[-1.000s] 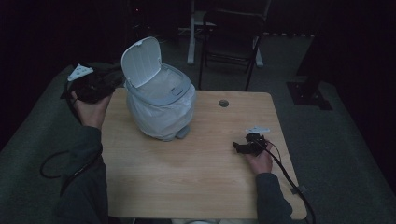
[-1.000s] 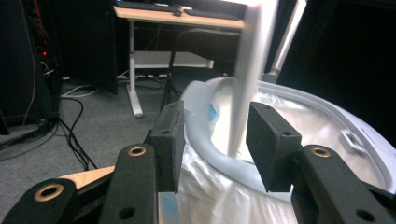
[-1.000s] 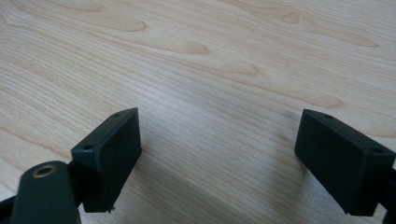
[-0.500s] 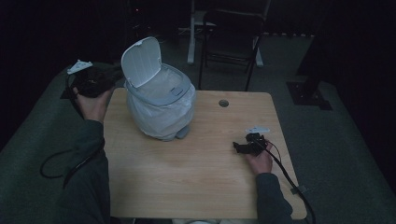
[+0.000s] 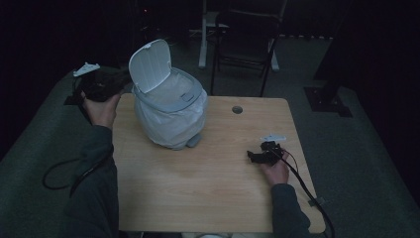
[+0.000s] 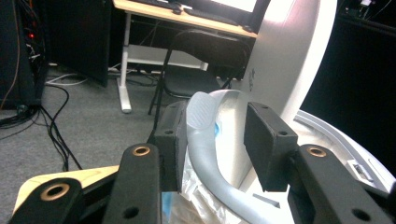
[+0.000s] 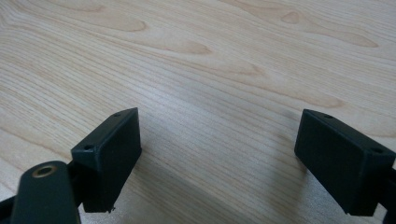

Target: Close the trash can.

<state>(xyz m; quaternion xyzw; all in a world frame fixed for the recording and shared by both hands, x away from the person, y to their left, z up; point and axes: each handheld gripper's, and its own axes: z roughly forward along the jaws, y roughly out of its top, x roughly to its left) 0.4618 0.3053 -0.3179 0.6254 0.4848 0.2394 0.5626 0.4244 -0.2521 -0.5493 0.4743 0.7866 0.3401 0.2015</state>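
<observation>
The wooden table [image 5: 208,188] carries a small white trash bin [image 5: 171,111] that stands toward its far left corner, leaning a little, with a thin plastic liner bag [image 5: 168,124] draped down over its outside. Its flip lid [image 5: 150,64] stands raised on the side facing the left edge, and a grey ring rim [image 6: 205,154] clamps the bag around the mouth.

Judged from its look, the bin is a light, hollow plastic shell: stiff enough to hold shape, but easy to tip or slide on the smooth wood if pushed from one side. The bag is soft and slippery and would give nothing firm to hold. The grey rim is the better place to take hold, being rigid and narrow enough to fit between two pads; the raised lid is hinged and would swing if pulled.

The left gripper [image 6: 212,140] is at the bin's left side, off the table's left edge. Its jaws have just been closing, with the grey rim between them; the left pad [image 6: 170,140] lies against the rim while the other pad stands clear, so it doesn't pinch yet.

The right gripper [image 7: 217,158] rests near the table's right edge, well apart from the bin, jaws spread wide over bare wood.
</observation>
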